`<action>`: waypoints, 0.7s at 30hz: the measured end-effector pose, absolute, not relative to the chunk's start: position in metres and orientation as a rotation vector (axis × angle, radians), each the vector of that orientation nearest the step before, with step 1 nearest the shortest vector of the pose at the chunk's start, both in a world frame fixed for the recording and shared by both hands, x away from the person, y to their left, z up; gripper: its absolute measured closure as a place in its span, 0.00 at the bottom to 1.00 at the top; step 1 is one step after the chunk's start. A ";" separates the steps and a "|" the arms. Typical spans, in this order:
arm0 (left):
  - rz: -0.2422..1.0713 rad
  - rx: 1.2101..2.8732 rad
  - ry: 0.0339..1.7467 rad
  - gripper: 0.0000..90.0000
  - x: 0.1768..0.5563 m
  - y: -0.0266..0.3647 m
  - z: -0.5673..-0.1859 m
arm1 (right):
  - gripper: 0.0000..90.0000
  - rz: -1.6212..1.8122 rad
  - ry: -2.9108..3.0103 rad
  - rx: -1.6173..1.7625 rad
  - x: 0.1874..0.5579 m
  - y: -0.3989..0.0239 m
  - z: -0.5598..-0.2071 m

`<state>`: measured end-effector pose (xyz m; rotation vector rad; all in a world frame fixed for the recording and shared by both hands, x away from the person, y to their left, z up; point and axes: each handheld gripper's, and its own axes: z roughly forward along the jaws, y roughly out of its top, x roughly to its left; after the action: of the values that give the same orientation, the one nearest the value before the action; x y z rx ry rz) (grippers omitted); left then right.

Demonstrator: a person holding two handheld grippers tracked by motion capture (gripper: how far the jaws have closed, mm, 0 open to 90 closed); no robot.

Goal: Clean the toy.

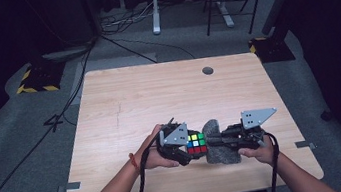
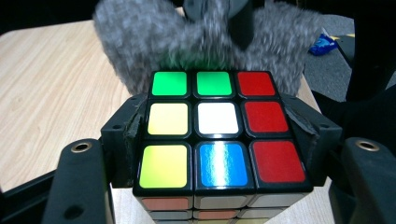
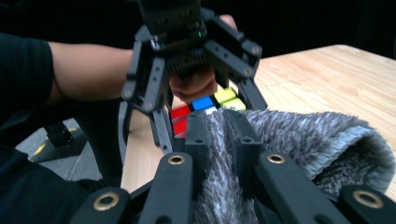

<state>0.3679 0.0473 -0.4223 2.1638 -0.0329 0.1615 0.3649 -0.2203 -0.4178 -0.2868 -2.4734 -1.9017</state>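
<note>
Cube (image 1: 196, 143) clamped between the jaws of the left gripper (image 1: 186, 147), near the front edge of the worktop (image 1: 158, 92) and about midway along it, top face showing green, yellow, white, blue and red stickers. In the left gripper view, cube (image 2: 218, 133) pinched at its left and right sides by the two black jaws, pads pressed against it. Just right of the cube, touching it, a grey fuzzy cloth (image 1: 218, 145), pinched by the right gripper (image 1: 220, 143), whose jaws stand narrow with a fold of the pile squeezed between them. In the right gripper view, cloth (image 3: 308, 140) bunched up between the jaws and spreading away to the right, cube (image 3: 205, 107) just past it, left gripper (image 3: 187, 116) and its hand (image 3: 196, 84) behind the cube. Both grippers aimed at each other across the cube, hands low over the worktop.
</note>
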 end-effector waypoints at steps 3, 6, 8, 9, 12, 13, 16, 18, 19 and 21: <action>0.171 2.195 -0.042 0.37 0.366 0.043 -0.425 | 0.90 -1.919 -2.475 -0.265 0.362 -0.219 -0.413; 0.175 2.195 -0.040 0.37 0.367 0.042 -0.424 | 0.90 -1.915 -2.507 -0.254 0.359 -0.217 -0.412; 0.175 2.181 -0.025 0.37 0.368 0.044 -0.423 | 0.90 -1.923 -2.517 -0.283 0.360 -0.218 -0.413; 0.176 2.175 -0.028 0.37 0.368 0.045 -0.422 | 0.90 -1.929 -2.519 -0.300 0.361 -0.219 -0.414; 0.167 2.155 -0.034 0.37 0.368 0.049 -0.419 | 0.90 -1.928 -2.538 -0.353 0.366 -0.221 -0.418; 0.164 2.142 -0.040 0.37 0.368 0.049 -0.417 | 0.90 -1.924 -2.555 -0.363 0.366 -0.222 -0.419; 0.156 2.106 -0.045 0.37 0.366 0.051 -0.413 | 0.90 -1.903 -2.583 -0.385 0.368 -0.221 -0.422; 0.152 2.084 -0.038 0.37 0.366 0.054 -0.410 | 0.90 -1.899 -2.571 -0.399 0.370 -0.221 -0.424; 0.158 2.080 -0.037 0.37 0.367 0.055 -0.410 | 0.90 -1.886 -2.581 -0.396 0.370 -0.220 -0.425; 0.153 2.065 -0.030 0.37 0.368 0.057 -0.408 | 0.90 -1.867 -2.570 -0.390 0.370 -0.218 -0.428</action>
<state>0.3678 0.0572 -0.4078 2.0649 -0.0305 0.1529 0.3698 -0.2180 -0.4281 -0.3903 -2.5701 -1.8667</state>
